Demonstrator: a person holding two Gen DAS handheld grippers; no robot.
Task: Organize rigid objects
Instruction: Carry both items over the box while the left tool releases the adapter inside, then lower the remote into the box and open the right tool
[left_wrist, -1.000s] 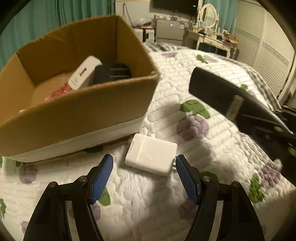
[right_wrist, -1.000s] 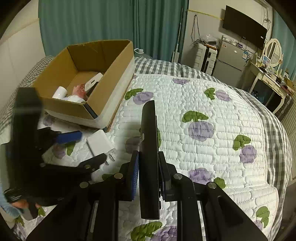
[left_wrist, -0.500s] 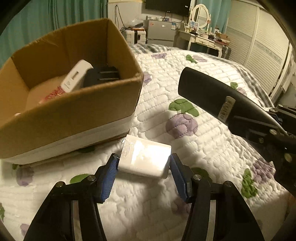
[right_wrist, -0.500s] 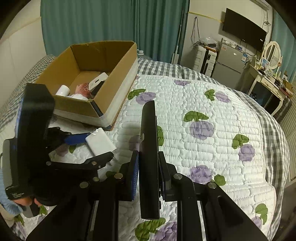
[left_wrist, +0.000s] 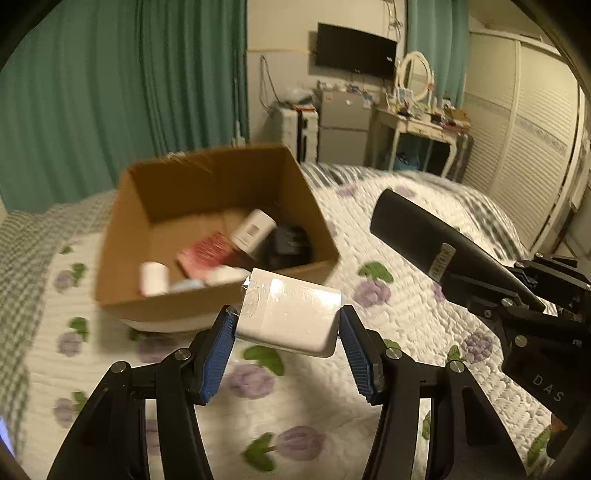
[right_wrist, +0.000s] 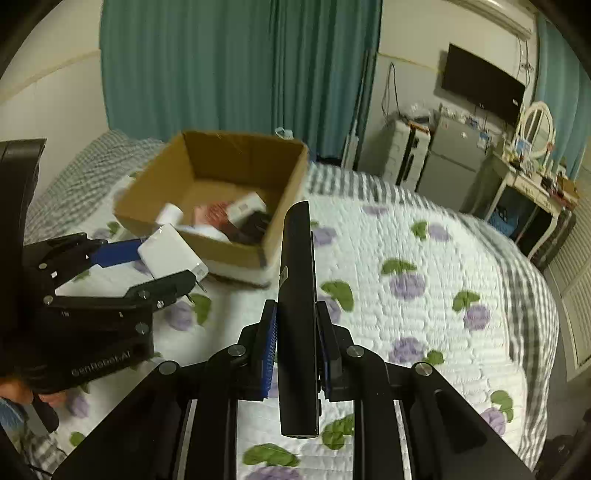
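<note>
My left gripper (left_wrist: 286, 343) is shut on a white power adapter (left_wrist: 290, 314) and holds it in the air just before the near wall of an open cardboard box (left_wrist: 221, 295). The adapter also shows in the right wrist view (right_wrist: 171, 256), beside the box (right_wrist: 225, 243). My right gripper (right_wrist: 297, 350) is shut on a long flat black device (right_wrist: 297, 295), held on edge above the quilt. In the left wrist view that device (left_wrist: 424, 236) sticks out at the right. The box holds a white charger, a black block, a red packet and a white roll.
A white quilt with purple flowers and green leaves (right_wrist: 424, 295) covers the bed. Teal curtains (left_wrist: 129, 92) hang behind the box. A small fridge (right_wrist: 450, 170), a dressing table with a mirror (right_wrist: 532, 173) and a wall TV (right_wrist: 480, 88) stand past the bed.
My left gripper closed on the white adapter and lifted it off the quilt up to the box's front wall. The right gripper kept hold of the black device and rose slightly.
</note>
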